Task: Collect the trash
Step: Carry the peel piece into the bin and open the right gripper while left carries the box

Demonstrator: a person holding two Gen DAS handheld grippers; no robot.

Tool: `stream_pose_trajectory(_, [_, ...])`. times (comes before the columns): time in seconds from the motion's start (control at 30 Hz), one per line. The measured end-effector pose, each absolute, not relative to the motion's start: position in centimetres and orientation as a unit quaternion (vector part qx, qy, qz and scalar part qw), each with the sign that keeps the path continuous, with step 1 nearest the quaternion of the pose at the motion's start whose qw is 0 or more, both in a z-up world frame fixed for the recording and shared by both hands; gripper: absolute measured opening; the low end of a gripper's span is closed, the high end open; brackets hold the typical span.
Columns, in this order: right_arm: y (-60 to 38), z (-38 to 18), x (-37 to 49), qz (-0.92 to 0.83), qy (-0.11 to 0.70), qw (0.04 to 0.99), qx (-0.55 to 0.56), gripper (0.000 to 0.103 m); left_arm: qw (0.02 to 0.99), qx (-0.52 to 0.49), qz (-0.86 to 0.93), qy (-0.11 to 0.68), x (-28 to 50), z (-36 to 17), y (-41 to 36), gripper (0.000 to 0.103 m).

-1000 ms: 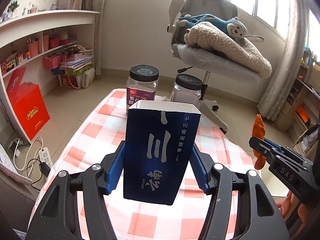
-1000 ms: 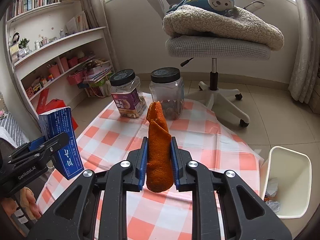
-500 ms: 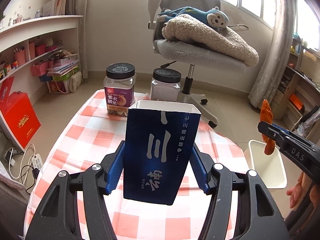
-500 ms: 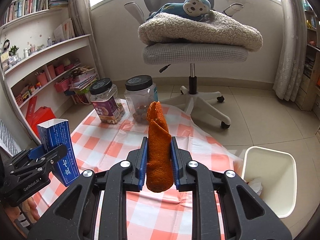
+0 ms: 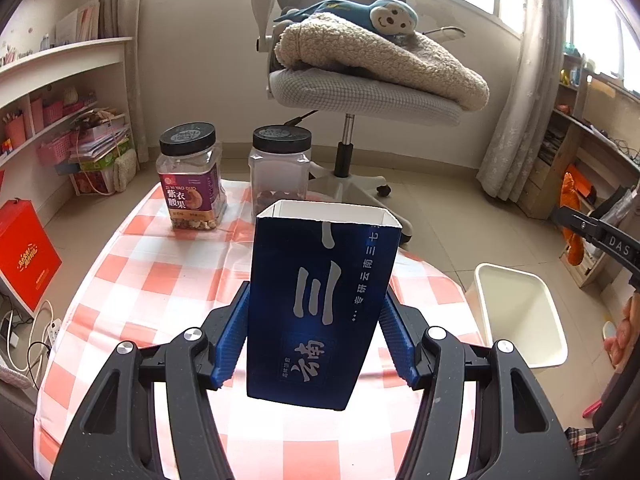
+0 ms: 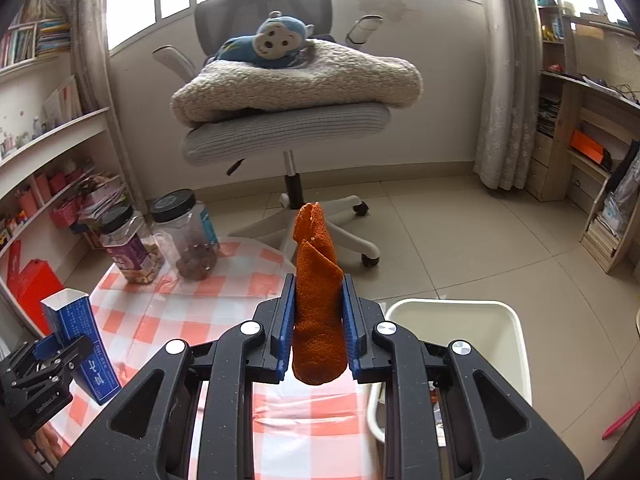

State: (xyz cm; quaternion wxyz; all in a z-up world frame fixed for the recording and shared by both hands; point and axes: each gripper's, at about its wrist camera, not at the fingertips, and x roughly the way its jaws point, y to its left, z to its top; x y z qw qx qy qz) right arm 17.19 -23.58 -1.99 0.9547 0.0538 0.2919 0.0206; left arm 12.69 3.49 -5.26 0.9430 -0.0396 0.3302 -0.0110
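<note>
Claws grip upright: left claw (image 5: 314, 332) blue carton (image 5: 320, 304), right claw (image 6: 318, 334) orange peel (image 6: 318, 300)

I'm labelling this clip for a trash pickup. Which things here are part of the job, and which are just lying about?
Part of the job:
- open-topped dark blue cardboard box, held in the left claw
- rolled orange peel-like scrap, held in the right claw
- white plastic waste bin

Lying about:
- purple-labelled nut jar
- clear black-lidded jar
- grey office chair
- blue monkey plush

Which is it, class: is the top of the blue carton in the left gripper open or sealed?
Open. The blue carton, clamped in the left gripper, shows a white inner rim around a hollow top, with no flap across it.
</note>
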Motion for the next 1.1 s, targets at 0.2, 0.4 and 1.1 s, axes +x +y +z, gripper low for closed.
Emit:
stream_pose_trajectory(0.2, [-29.4,-2.8,17.5,-0.057,0.304,0.948,0.078,0.021,0.940,-0.030,-0.036,0.337,13.3,-5.7,0.9,0.060])
stream_pose_trajectory(0.4, [-35.0,-3.5,17.3,-0.130,0.312,0.934,0.112,0.065,0.937,-0.025,-0.061,0.344,13.7,-5.9,-2.3,0.060])
stream_pose_trajectory(1.1, [-48.4,-1.5,10.8,-0.232,0.229,0.912,0.248,0.095,0.926,-0.045,-0.168,0.335,15.4,-1.6,-21.8,0.060])
